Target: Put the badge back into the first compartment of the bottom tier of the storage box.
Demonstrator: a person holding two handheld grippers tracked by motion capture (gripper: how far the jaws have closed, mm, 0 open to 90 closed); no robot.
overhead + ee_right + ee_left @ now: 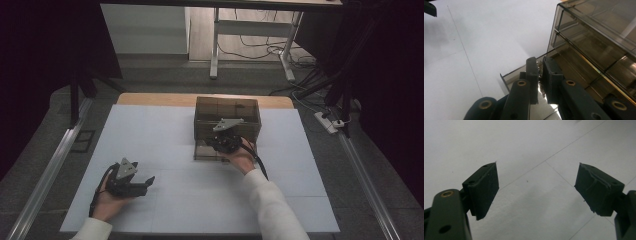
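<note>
A smoky see-through drawer box (pixel 227 120) stands at the middle back of the white table (pixel 165 135). Its bottom drawer (pixel 507 75) is pulled out toward me. My right gripper (pixel 223 141) hangs over that open drawer, beside the box front (pixel 594 37). Its jaws stand nearly together, shut on a small thin brownish thing (pixel 540 77); what this is I cannot tell. My left gripper (pixel 146 183) rests low over the table's near left. In the left gripper view its fingertips (pixel 486 187) stand wide apart, open over bare table.
The table's wooden far edge (pixel 150 98) shows behind the box. Metal rails (pixel 50 165) run along both sides of the table. Desk legs and cables (pixel 260 50) lie on the floor beyond.
</note>
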